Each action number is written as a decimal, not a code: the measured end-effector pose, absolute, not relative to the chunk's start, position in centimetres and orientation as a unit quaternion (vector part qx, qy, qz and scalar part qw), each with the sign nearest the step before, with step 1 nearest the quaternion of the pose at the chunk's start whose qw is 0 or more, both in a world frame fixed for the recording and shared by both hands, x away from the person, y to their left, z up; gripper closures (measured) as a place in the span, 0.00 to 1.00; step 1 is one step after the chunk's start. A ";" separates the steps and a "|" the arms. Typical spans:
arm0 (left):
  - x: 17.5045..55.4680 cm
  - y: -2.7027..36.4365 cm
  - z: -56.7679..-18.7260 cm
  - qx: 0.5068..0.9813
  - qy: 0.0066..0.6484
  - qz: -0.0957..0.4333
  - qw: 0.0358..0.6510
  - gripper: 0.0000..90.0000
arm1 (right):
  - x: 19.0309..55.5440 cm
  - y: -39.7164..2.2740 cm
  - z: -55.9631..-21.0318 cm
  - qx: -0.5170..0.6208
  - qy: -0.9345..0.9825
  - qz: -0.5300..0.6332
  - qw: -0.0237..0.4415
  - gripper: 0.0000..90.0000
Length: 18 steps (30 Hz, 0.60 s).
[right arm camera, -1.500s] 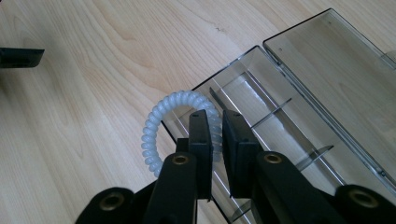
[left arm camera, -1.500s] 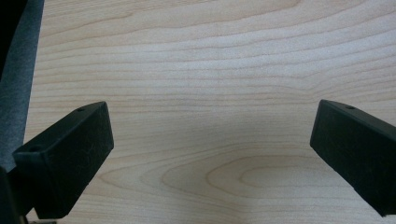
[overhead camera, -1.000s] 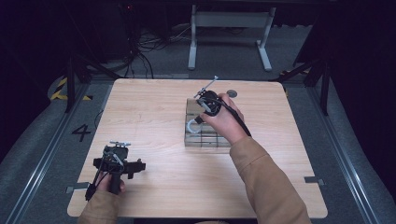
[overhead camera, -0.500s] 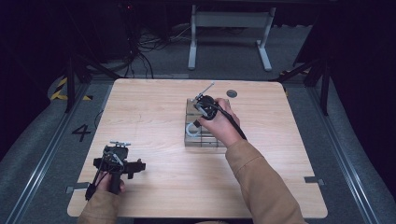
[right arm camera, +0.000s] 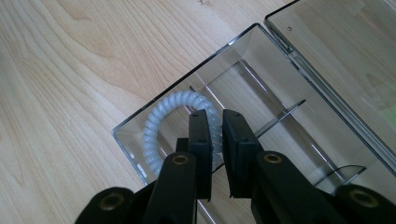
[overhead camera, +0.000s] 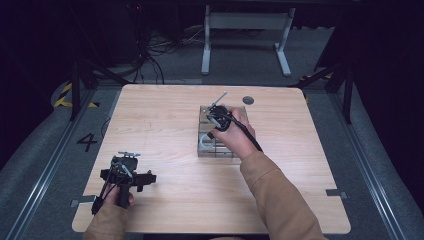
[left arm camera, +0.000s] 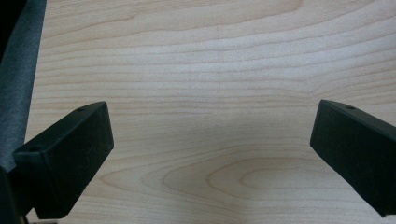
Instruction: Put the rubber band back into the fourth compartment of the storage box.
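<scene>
A clear plastic organiser box [overhead camera: 201, 153] with dividers stands on the wooden table [overhead camera: 160, 125], right of centre. My right gripper [overhead camera: 209, 136] points down into its near-left compartment [right arm camera: 128, 135] and is shut on a pale spiral coil ring [right arm camera: 156, 119]. The ring [overhead camera: 204, 143] hangs from the jaws inside the box walls; I cannot tell whether it touches the bottom. My right gripper [right arm camera: 215, 119] pinches the ring's right side. My left gripper [overhead camera: 128, 177] rests low over the table's front left, open, with bare wood between its jaws [left arm camera: 212, 135].
A thin clear divider [right arm camera: 280, 116] crosses the box beside the jaws, and a second clear section [right arm camera: 336, 51] adjoins it beyond. A small dark round disc [overhead camera: 248, 100] sits in the table near the far edge. Dark floor, cables and a desk frame lie beyond.
My right gripper has come down with the coil ring, from just above the box to inside its near-left compartment. The left gripper has stayed put.
</scene>
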State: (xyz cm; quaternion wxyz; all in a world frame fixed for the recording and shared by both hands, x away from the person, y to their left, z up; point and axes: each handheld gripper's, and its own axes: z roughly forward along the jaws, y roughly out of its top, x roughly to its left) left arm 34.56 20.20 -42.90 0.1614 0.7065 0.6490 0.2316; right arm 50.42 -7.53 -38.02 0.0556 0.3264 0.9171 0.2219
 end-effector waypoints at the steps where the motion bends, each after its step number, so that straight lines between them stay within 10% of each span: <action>1: 34.6 20.2 -42.9 0.706 0.649 0.231 0.161 0.00 | 50.4 -7.5 -38.1 0.327 0.917 0.222 0.055 0.93; 18: 34.6 20.1 -42.9 0.709 0.647 0.233 0.158 0.00 | 50.5 -7.6 -39.6 0.335 0.916 0.215 0.051 0.93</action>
